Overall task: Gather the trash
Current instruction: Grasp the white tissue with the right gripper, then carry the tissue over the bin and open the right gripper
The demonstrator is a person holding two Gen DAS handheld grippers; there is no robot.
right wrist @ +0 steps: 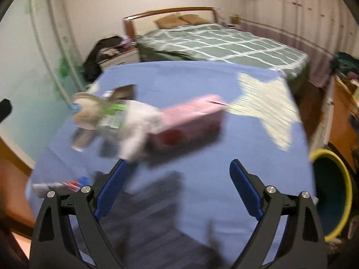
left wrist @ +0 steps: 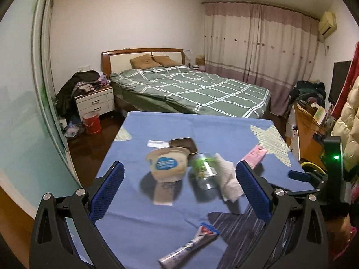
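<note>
Yellow-rimmed bin (right wrist: 332,192) beside table; tray (left wrist: 184,144) dark inside.

A bedroom is shown under warm indoor light. A bed (left wrist: 190,87) with a wooden headboard (left wrist: 143,56), a green checked cover and two brown pillows (left wrist: 152,61) is placed at mid-frame against a pale wall (left wrist: 125,18). A white nightstand (left wrist: 95,102), heaped with dark clothing, is seen at centre left, with a red bucket (left wrist: 91,123) set on the dark wooden floor (left wrist: 89,145) below it. Closed cream and mauve curtains (left wrist: 260,42) are drawn across the upper right, beside a wall-mounted air conditioner (left wrist: 327,23). A wooden desk (left wrist: 307,125) piled with clutter is seen at the right edge. A pale green panel (left wrist: 20,103) fills the left.
</note>
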